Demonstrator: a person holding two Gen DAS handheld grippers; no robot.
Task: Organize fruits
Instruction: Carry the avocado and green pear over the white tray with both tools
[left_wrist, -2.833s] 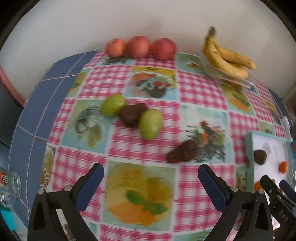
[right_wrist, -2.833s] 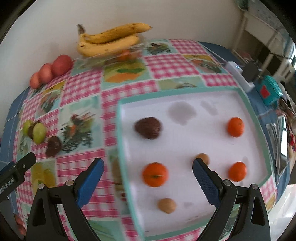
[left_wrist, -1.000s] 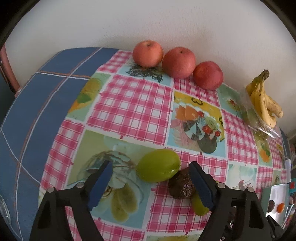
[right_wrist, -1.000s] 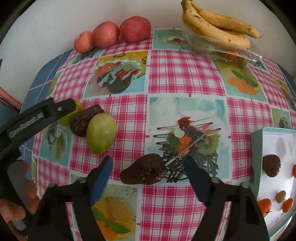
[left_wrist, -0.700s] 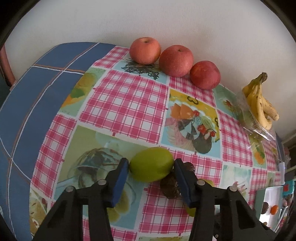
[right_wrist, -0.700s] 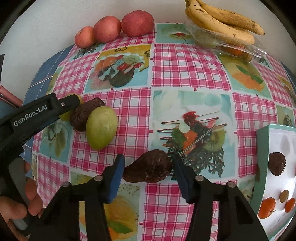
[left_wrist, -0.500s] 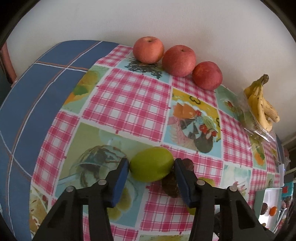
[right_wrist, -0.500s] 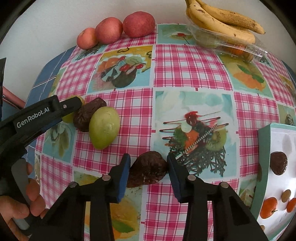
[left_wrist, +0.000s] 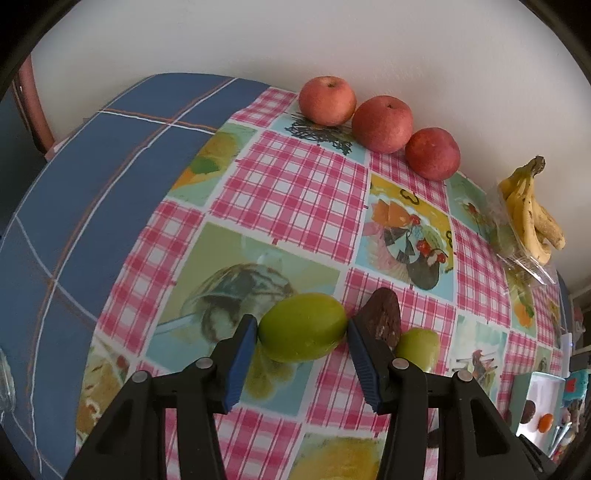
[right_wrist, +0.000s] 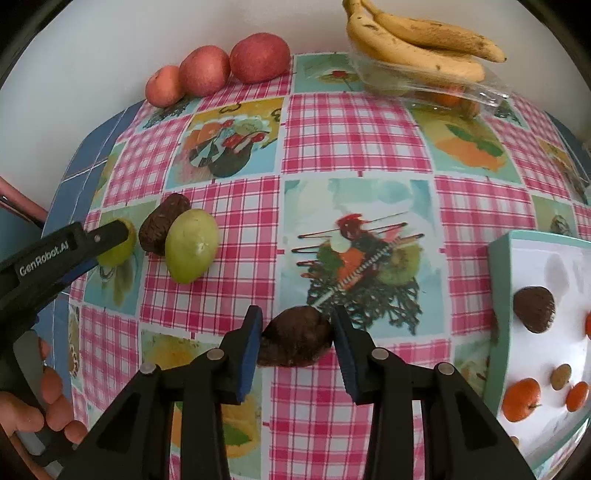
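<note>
My left gripper (left_wrist: 301, 330) is shut on a green mango (left_wrist: 303, 326), held just over the checked tablecloth. A dark brown fruit (left_wrist: 382, 319) and a second green mango (left_wrist: 417, 347) lie right of it. My right gripper (right_wrist: 297, 338) is shut on another dark brown fruit (right_wrist: 295, 341). In the right wrist view the left gripper (right_wrist: 110, 236) holds its mango (right_wrist: 118, 247) at the left, beside the brown fruit (right_wrist: 162, 223) and the second green mango (right_wrist: 190, 249).
Three red apples (left_wrist: 380, 118) line the wall. Bananas (right_wrist: 417, 44) lie on a clear pack at the back right. A white tray (right_wrist: 496, 295) at the right holds a brown fruit (right_wrist: 533, 308), oranges and small nuts. The table's blue edge is at the left.
Both grippers moved from the tray side to the loose fruits, then closed: the left on the green mango, the right on the brown fruit. The held mango looks slightly raised.
</note>
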